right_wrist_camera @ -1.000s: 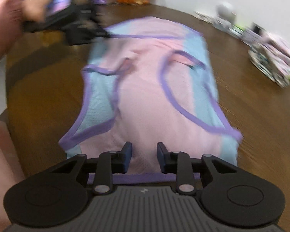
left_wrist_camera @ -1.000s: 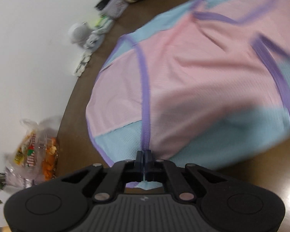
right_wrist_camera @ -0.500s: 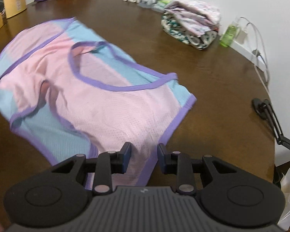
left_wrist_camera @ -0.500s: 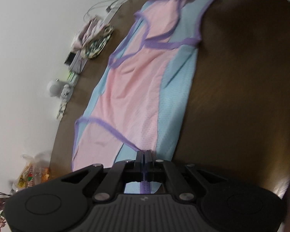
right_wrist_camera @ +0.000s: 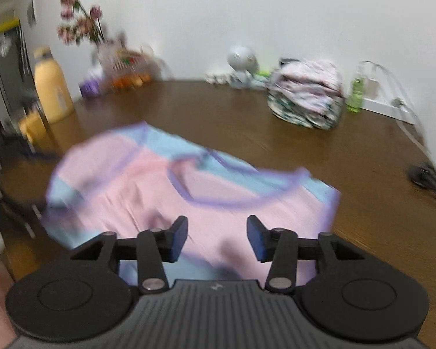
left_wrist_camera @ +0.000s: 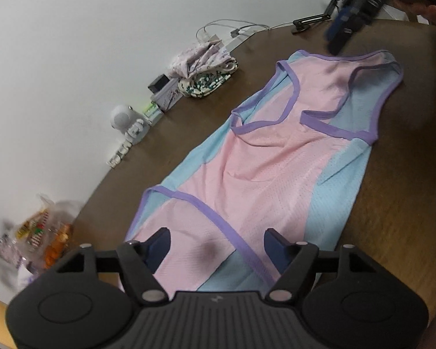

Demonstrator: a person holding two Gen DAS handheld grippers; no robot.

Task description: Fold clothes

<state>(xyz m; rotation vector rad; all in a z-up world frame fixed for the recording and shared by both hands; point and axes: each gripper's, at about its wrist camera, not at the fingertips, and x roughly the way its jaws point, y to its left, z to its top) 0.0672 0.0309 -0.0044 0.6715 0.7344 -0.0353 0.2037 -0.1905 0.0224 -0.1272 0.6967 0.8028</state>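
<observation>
A pink and light-blue sleeveless top with purple trim (left_wrist_camera: pixel 264 168) lies spread flat on the brown table (left_wrist_camera: pixel 398 203). My left gripper (left_wrist_camera: pixel 217 245) is open and empty, just above the top's hem end. My right gripper (right_wrist_camera: pixel 217 240) is open and empty above the top's shoulder end (right_wrist_camera: pixel 160 192); that view is blurred. The right gripper also shows in the left wrist view (left_wrist_camera: pixel 348 26) at the far end of the top, held by a hand.
A pile of folded patterned clothes (left_wrist_camera: pixel 203 69) (right_wrist_camera: pixel 305 99) sits by the wall with a small white figure (left_wrist_camera: pixel 128 122), boxes and cables. A snack bag (left_wrist_camera: pixel 43 232), a yellow bottle (right_wrist_camera: pixel 51 87) and flowers (right_wrist_camera: pixel 78 20) stand at the table's other end.
My left gripper has opened and let go of the hem. My right gripper has opened wider and lifted. The top now lies flat.
</observation>
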